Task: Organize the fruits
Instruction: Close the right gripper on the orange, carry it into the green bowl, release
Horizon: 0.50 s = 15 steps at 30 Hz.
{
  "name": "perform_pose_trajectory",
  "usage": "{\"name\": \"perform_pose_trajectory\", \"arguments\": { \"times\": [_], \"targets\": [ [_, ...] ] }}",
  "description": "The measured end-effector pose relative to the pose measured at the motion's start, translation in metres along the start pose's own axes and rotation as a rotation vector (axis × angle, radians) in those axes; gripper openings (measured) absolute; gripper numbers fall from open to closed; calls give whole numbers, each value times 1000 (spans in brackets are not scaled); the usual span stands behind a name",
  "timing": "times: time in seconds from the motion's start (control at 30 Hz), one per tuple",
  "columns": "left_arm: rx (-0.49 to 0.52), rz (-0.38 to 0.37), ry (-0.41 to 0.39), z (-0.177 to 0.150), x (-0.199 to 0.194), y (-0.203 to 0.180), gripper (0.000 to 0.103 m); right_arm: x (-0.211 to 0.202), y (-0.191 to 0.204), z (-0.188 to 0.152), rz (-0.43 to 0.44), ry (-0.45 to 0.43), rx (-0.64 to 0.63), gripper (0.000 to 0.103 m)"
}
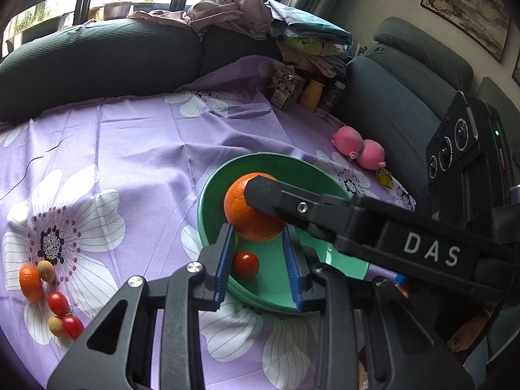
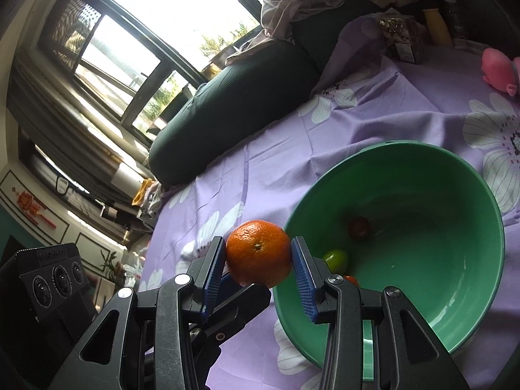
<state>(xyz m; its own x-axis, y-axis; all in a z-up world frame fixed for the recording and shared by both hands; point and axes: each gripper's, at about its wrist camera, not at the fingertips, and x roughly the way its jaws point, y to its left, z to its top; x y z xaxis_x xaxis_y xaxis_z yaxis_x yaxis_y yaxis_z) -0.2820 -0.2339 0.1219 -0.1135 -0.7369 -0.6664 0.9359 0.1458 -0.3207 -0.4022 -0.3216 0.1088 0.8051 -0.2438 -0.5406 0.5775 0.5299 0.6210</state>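
The orange [image 2: 258, 253] sits pinched in your right gripper [image 2: 259, 256] at the rim of the green bowl [image 2: 455, 178]. Your left gripper [image 1: 260, 256] is spread apart, empty, over the bowl's cherry tomato [image 1: 246, 265].

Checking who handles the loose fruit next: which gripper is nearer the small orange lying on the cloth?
Left. The left gripper hovers at the green bowl, same side as the small orange; the right gripper is beyond, over the bowl.

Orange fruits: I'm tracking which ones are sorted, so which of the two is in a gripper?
The larger orange, clamped by the right gripper at the green bowl. The smaller orange fruit lies loose on the purple cloth.
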Motion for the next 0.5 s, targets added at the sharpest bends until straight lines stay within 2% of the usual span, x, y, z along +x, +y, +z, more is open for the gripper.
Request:
{"name": "perform_pose_trajectory", "arguments": {
  "times": [0.37, 0.5],
  "targets": [
    [8, -41, 32, 4, 23, -13, 30, -4, -23, 6, -61, -18, 43, 43],
    [7, -47, 30, 7, 28, -17, 27, -3, -30, 6, -94, -6, 58, 43]
  ]
}}
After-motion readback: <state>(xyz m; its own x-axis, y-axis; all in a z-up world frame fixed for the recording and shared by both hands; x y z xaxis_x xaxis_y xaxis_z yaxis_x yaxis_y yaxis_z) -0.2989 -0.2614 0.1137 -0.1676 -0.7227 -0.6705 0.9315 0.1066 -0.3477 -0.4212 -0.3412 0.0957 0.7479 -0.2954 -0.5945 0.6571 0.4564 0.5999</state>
